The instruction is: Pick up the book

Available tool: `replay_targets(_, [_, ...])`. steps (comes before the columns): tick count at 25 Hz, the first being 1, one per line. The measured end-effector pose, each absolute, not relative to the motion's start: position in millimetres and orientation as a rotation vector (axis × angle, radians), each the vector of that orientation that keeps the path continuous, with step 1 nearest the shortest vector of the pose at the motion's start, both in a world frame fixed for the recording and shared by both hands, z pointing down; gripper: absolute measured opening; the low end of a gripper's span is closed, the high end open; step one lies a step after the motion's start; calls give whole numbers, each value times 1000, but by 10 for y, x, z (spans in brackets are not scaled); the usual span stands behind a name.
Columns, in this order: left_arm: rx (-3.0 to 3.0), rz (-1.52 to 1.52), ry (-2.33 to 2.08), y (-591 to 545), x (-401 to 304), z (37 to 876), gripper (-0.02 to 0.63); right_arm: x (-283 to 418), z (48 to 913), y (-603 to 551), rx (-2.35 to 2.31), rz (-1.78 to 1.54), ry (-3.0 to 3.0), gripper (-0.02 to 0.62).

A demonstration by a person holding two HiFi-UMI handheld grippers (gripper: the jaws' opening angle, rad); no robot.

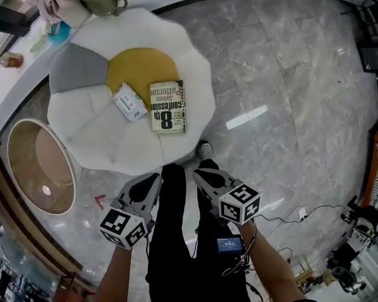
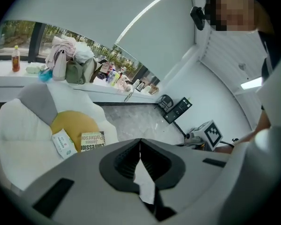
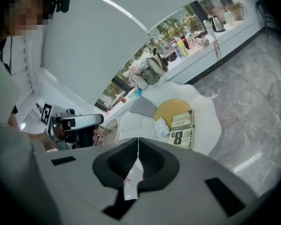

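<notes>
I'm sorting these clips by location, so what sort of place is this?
Probably a lounge corner used as a recording space: a white petal-shaped seat with a book on it, a polished marble floor, and a window ledge crowded with bags and bottles.

A paperback book [image 1: 167,106] with a cream cover, black lettering and a large "8" lies flat and closed, face up, on a white petal-shaped cushioned seat [image 1: 101,131], partly overlapping the seat's yellow centre [image 1: 142,68].

Head view steeply down; 2 gripper views oblique, low; all 3 share distant book [image 1: 167,106].
</notes>
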State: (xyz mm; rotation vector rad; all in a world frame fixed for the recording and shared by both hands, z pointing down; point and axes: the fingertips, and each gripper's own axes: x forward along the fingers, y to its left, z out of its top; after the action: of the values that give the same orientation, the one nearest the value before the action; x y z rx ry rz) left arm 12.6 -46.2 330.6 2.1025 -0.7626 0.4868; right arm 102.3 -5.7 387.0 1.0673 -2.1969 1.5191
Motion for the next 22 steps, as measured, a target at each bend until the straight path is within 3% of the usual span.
replay_targets(17, [1975,516,-658,-406,270,4438,15,1069,5421,-206,1144,1639,-2016,23])
replay_targets(22, [1969,537,-616,-372,353,4642,15,1075,5732,-201,1148,1654,-1990,76])
